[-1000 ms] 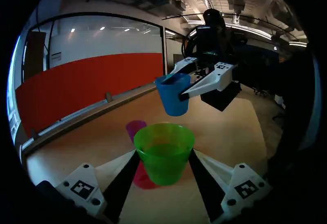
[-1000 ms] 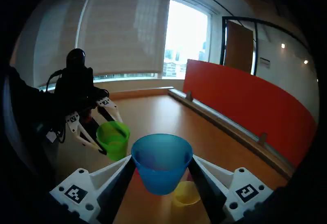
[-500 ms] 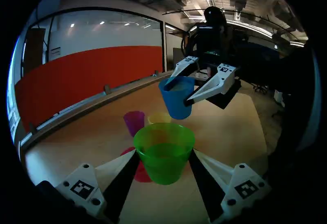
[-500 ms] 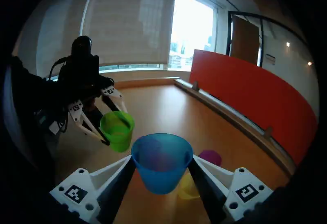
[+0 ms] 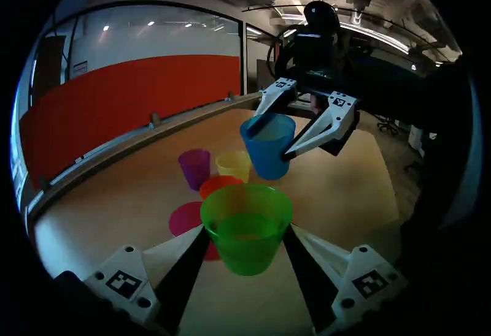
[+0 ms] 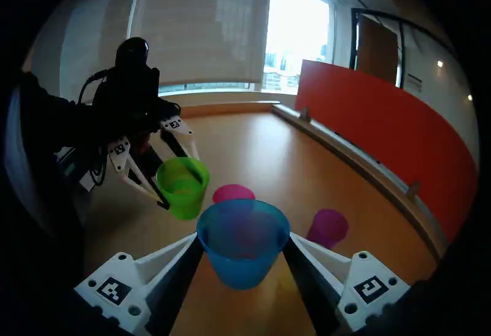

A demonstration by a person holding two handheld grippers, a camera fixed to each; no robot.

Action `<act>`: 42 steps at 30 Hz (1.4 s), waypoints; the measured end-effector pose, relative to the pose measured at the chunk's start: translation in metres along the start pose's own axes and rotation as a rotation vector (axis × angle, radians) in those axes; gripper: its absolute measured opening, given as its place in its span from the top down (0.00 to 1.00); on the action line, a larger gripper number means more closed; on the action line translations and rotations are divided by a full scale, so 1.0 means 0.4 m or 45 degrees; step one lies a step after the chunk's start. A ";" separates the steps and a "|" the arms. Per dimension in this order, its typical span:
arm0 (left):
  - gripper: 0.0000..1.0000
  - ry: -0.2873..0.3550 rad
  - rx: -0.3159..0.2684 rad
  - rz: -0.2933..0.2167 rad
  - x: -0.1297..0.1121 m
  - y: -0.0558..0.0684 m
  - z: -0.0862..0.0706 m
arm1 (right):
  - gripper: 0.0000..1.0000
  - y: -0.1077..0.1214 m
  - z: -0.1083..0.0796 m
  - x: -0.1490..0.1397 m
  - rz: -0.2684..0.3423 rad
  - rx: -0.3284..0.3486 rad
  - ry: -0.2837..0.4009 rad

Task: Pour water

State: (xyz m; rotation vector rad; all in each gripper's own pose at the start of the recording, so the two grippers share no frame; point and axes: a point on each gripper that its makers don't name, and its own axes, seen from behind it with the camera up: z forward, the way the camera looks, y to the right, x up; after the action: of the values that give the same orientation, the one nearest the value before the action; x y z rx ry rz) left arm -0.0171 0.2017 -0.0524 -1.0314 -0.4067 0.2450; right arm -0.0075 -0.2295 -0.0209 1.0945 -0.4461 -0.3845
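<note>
My left gripper is shut on a green cup with water in its bottom, held upright above the wooden table. Farther off in the left gripper view, my right gripper is shut on a blue cup, tilted slightly. In the right gripper view the same blue cup sits between my right gripper's fingers, and the green cup hangs to the left in the left gripper, held by a person in dark sleeves.
On the table below stand a purple cup, a yellow cup, an orange cup and a magenta cup. The purple cup and magenta cup also show in the right gripper view. An orange partition runs along the table's far edge.
Both grippers have tipped downward, bringing more of the table and its cups into view. The blue and green cups have drawn a little closer together.
</note>
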 end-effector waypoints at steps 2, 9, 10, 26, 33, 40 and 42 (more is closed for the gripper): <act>0.18 -0.021 -0.005 0.002 -0.013 0.002 0.001 | 0.10 -0.006 0.005 -0.010 -0.004 0.011 -0.013; 0.18 -0.073 -0.009 0.012 -0.045 -0.001 0.003 | 0.10 -0.026 0.021 -0.040 -0.012 0.048 -0.045; 0.18 -0.081 -0.011 0.014 -0.049 -0.001 0.003 | 0.10 -0.028 0.023 -0.044 -0.014 0.053 -0.051; 0.18 -0.182 -0.040 0.061 -0.108 -0.001 0.008 | 0.10 -0.062 0.060 -0.095 -0.047 0.111 -0.117; 0.18 -0.223 -0.062 0.072 -0.128 0.004 0.010 | 0.10 -0.071 0.067 -0.109 -0.046 0.127 -0.138; 0.18 -0.258 -0.077 0.090 -0.136 0.003 0.012 | 0.10 -0.079 0.071 -0.119 -0.044 0.148 -0.149; 0.18 -0.269 -0.080 0.096 -0.140 0.001 0.012 | 0.10 -0.081 0.074 -0.122 -0.048 0.152 -0.154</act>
State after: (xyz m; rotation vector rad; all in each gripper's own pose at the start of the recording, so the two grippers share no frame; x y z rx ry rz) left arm -0.0697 0.1843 -0.0625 -1.0872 -0.5699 0.4129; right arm -0.0670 -0.2403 -0.0467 1.2008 -0.5616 -0.4634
